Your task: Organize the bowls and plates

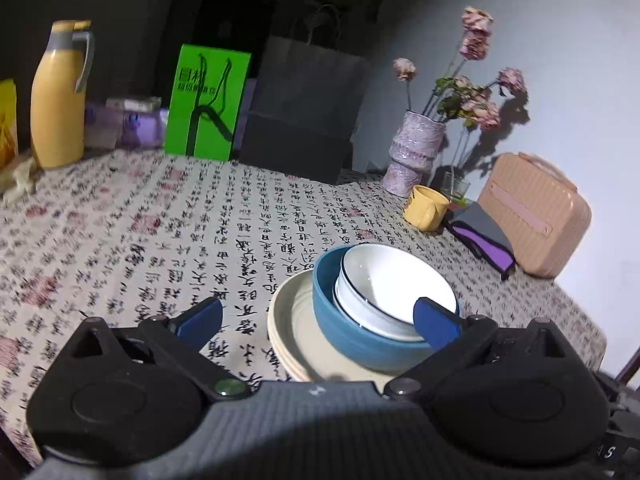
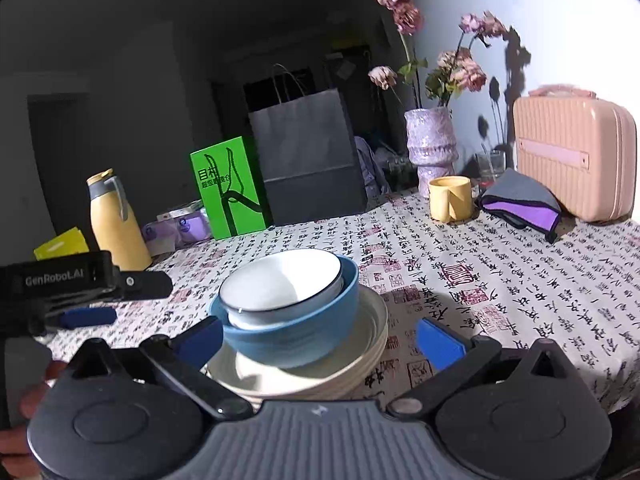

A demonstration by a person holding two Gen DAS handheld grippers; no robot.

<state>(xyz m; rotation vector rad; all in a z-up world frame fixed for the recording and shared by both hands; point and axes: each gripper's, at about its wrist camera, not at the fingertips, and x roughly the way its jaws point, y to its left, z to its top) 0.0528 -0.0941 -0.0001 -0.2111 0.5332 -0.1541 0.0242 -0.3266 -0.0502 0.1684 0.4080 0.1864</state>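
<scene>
While both fingers gape wide | left gripper (image 1: 318, 322), right gripper (image 2: 320, 338) level | bowls (image 2: 288, 308) unheld

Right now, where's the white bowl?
White bowl sits nested in the blue bowl on the plates, centre of both views, near table edge.

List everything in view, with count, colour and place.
plates: a few, cream, stacked mid-table
blue bowl: 1, on plates
white bowl: 1, in blue bowl
mug: 1, yellow, by vase
vase: 1, lilac, dried flowers, back right
case: 1, pink, right
cloth: 1, grey-purple, before case
bag: 1, black, back
box: 1, green, beside bag
flask: 1, yellow, left
left gripper: open
right gripper: open
</scene>
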